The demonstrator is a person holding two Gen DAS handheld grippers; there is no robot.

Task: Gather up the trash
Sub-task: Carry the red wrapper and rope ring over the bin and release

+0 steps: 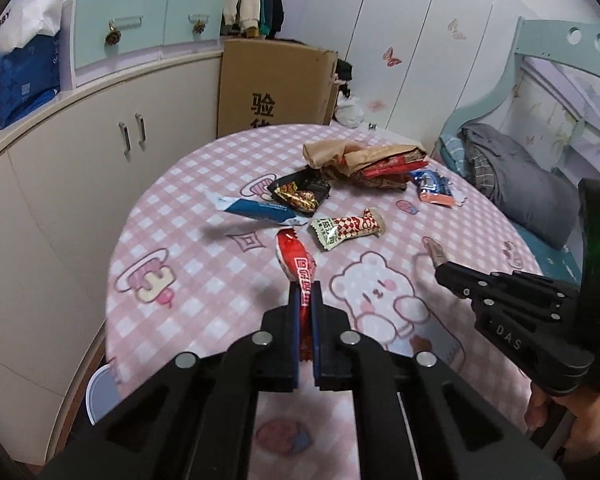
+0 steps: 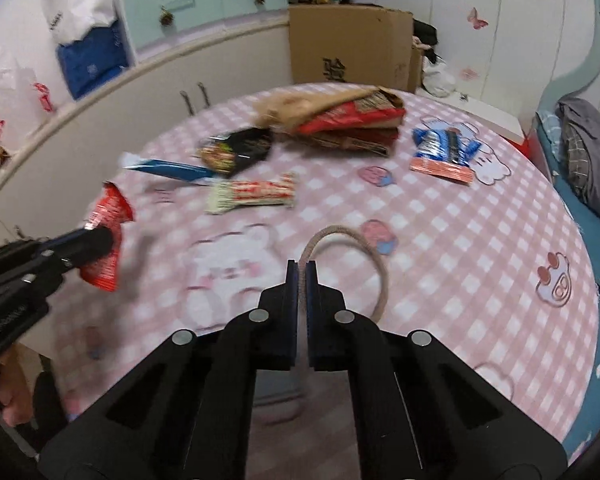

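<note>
The left tool [image 1: 305,294] is pinching a red wrapper [image 1: 296,264], lifted just clear of the checked counter [image 2: 480,240]. To its right, the right tool [image 2: 302,270] is pressed together on a beige looped cord [image 2: 374,254]. By my reckoning the job is barely begun: a blue-and-white packet [image 1: 256,211], a black packet [image 1: 300,194], a checked bar wrapper [image 1: 348,227], a brown bag [image 2: 332,110] and a blue pouch [image 2: 444,152] remain on the counter.

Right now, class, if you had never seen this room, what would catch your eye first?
The left gripper pinches a red snack wrapper above the pink checked tablecloth. The right gripper is shut on a beige cord loop near the table's front. Further back lies a heap of wrappers, with a brown paper bag at the far edge.
</note>
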